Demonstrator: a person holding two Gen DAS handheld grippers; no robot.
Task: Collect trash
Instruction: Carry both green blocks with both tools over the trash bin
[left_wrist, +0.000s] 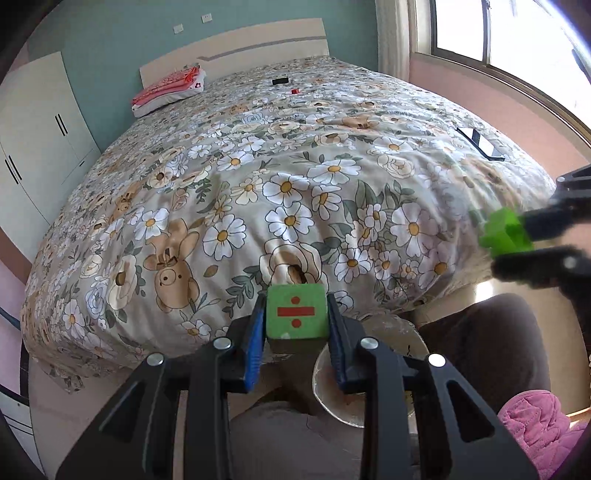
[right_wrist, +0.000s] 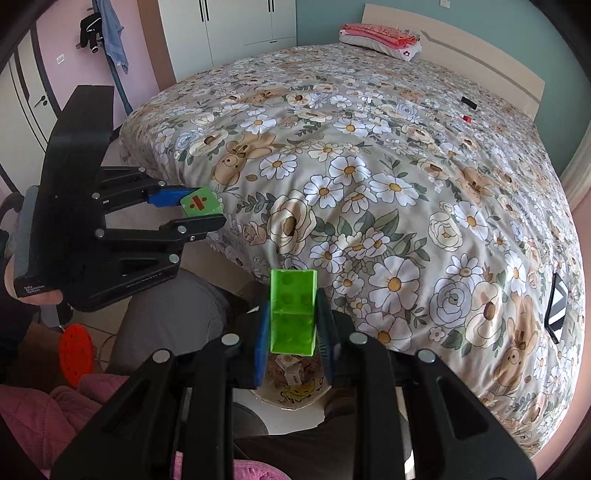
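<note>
My left gripper (left_wrist: 296, 317) is shut on a green cube (left_wrist: 296, 312) with a red division sign; the right wrist view shows that cube (right_wrist: 201, 202) at the left, in the same grip. My right gripper (right_wrist: 293, 321) is shut on a bright green building brick (right_wrist: 291, 306), which appears blurred at the right edge of the left wrist view as a green brick (left_wrist: 506, 232). Both hang over the foot of the flowered bed (left_wrist: 295, 166). Below the fingers sits a bin (right_wrist: 295, 384) with several small blocks inside; its rim (left_wrist: 325, 373) shows under the left gripper.
On the bedspread lie a small black object (left_wrist: 280, 80), a small red object (left_wrist: 294, 91) and a black-and-white flat item (left_wrist: 480, 142). Folded pink cloth (left_wrist: 168, 88) rests by the headboard. A person's legs (right_wrist: 166, 317), a pink garment (left_wrist: 535, 424) and a red perforated disc (right_wrist: 75, 352) are below.
</note>
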